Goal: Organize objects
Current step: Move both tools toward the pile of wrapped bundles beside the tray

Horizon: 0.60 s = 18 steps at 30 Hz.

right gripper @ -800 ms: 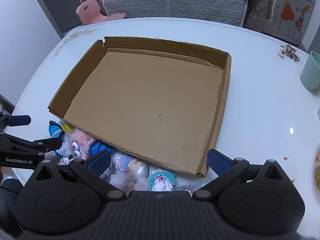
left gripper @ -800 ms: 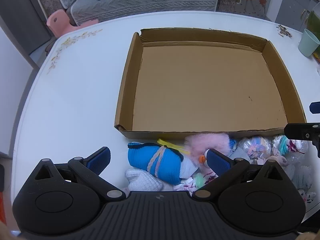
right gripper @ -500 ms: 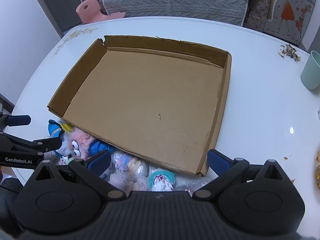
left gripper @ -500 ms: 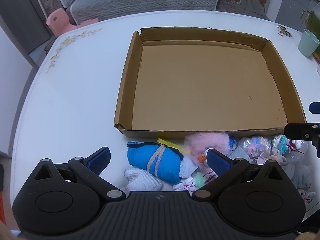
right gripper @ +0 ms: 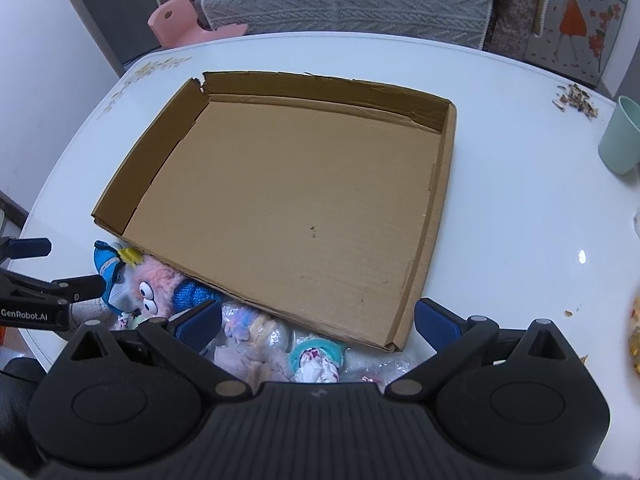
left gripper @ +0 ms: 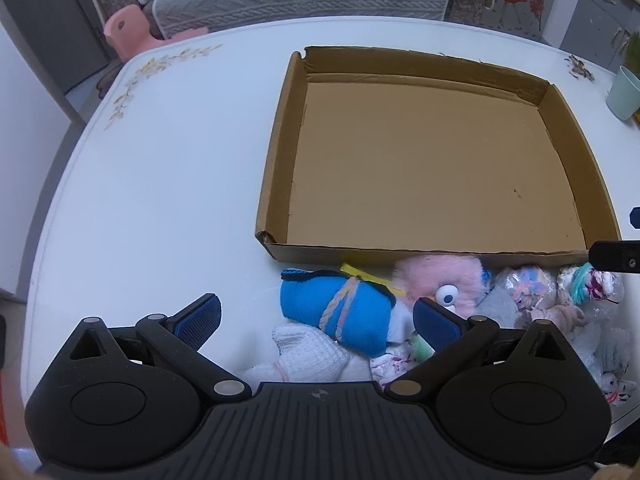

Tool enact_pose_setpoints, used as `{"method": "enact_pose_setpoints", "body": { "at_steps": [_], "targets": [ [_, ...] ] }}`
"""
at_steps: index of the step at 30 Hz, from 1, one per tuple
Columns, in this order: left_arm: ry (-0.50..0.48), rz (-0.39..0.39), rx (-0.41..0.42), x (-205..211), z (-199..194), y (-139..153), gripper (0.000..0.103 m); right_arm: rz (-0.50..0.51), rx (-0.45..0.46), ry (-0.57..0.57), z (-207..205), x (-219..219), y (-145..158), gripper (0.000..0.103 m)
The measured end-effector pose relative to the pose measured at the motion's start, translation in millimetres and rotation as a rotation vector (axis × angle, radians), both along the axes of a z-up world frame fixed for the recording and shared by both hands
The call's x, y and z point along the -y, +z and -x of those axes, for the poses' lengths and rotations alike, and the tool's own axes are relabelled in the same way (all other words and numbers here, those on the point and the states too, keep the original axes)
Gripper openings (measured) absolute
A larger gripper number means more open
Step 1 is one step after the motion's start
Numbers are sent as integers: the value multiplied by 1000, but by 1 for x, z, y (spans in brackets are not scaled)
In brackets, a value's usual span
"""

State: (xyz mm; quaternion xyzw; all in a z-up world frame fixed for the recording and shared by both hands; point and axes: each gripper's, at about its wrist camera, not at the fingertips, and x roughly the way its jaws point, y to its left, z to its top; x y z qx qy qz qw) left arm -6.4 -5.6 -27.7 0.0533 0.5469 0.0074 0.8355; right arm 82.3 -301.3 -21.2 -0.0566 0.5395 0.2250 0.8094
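**Both tools hovering open over the soft pile, box waiting empty**

Nearest the left wrist camera, the left tool [left gripper: 316,316] is hanging with its jaws standing wide apart, gripping nothing, and the blue knitted roll [left gripper: 340,314] is lying between and just beyond its pads. The roll is bound with a twisted cord and is resting partly on a white knitted piece [left gripper: 308,354]. It is probably going to feel light and squashy, so pinching across its thick middle, near the cord, looks the safest hold. Just behind it the pink fluffy toy [left gripper: 438,278] is pressing against the box's near wall; its fur is likely giving way under the pads, so a deep bite into the body would serve better than the fluff.

The right tool [right gripper: 318,324] is likewise spread open and empty, hanging above crinkly clear-wrapped bundles [right gripper: 256,330] and a teal-rimmed one [right gripper: 316,358]. The wrap is likely slippery.

Beyond the pile, the cardboard box [left gripper: 280,152] is sitting empty on the white table [left gripper: 168,184], touching the toys along its near edge. Farther off, a pale green cup [right gripper: 622,140] is standing well apart
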Motion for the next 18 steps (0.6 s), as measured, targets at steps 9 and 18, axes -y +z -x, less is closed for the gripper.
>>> {"method": "enact_pose_setpoints", "body": {
  "at_steps": [9, 18],
  "targets": [
    [-6, 4, 4, 1, 1, 1, 103, 3, -5, -3, -1, 2, 0, 102],
    [-10, 11, 6, 3, 3, 2, 103, 6, -5, 0, 1, 4, -1, 102]
  ]
}}
